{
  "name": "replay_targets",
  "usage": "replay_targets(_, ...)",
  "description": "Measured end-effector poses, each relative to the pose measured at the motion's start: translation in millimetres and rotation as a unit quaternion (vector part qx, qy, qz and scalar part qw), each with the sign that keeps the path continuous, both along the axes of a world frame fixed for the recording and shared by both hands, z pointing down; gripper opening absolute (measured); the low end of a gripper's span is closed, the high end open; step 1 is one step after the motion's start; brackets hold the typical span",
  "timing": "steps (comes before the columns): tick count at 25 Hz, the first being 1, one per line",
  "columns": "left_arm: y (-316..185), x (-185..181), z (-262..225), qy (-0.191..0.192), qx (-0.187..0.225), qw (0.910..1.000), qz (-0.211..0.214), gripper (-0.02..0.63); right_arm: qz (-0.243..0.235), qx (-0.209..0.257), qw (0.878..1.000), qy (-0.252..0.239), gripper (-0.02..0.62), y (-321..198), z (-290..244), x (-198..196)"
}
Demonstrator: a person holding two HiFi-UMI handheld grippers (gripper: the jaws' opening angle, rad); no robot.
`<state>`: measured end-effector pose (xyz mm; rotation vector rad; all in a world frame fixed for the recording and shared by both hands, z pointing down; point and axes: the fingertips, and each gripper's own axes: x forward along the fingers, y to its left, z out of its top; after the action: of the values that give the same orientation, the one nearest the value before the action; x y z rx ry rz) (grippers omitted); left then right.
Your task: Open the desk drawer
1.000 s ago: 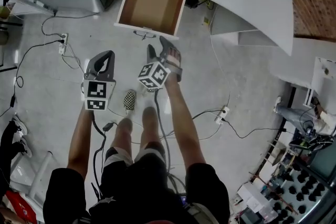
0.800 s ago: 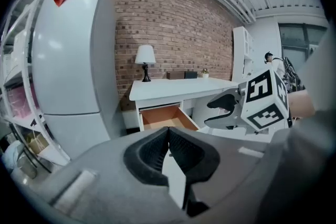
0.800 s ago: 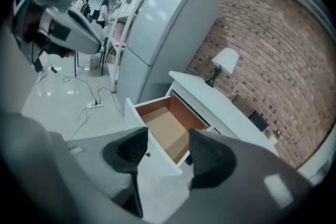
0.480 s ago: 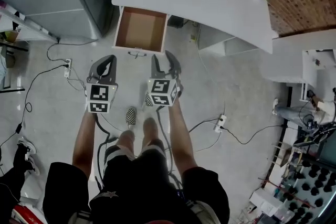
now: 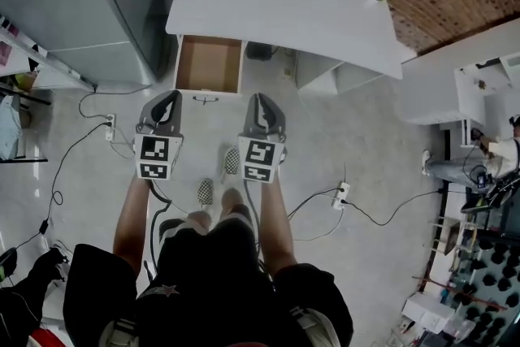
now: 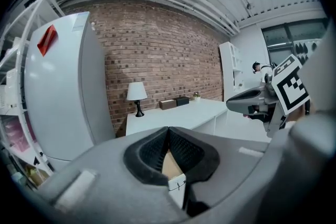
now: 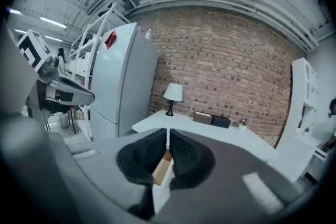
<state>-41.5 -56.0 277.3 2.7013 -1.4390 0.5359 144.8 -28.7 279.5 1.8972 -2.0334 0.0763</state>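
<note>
White desk drawer (image 5: 209, 65) pulled out; left claw (image 5: 167, 97) pressed together, right claw (image 5: 262, 99) closing, both empty.

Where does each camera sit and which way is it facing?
Head view: on the person's head, looking steeply down at floor, open drawer, arms, legs.
Left gripper view: on the left claw, facing the desk and brick wall; own jaws show.
Right gripper view: on the right claw, jaws closing on nothing, facing the desk.
Shared: both gripper views show the lamp.
</note>
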Motion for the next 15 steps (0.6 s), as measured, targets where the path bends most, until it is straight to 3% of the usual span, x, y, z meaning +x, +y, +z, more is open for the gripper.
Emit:
replay_targets(8, 35, 8, -42, 0.001, 0.021, 0.9998, 0.007, 0.009, 0.003, 0.031, 0.999, -0.034, 0.008, 44, -48, 8)
replay_targets(15, 50, 12, -57, 0.003, 0.030, 0.9995, 0.007, 0.011, 0.011, 0.048, 0.998, -0.029, 0.006, 68, -62, 17)
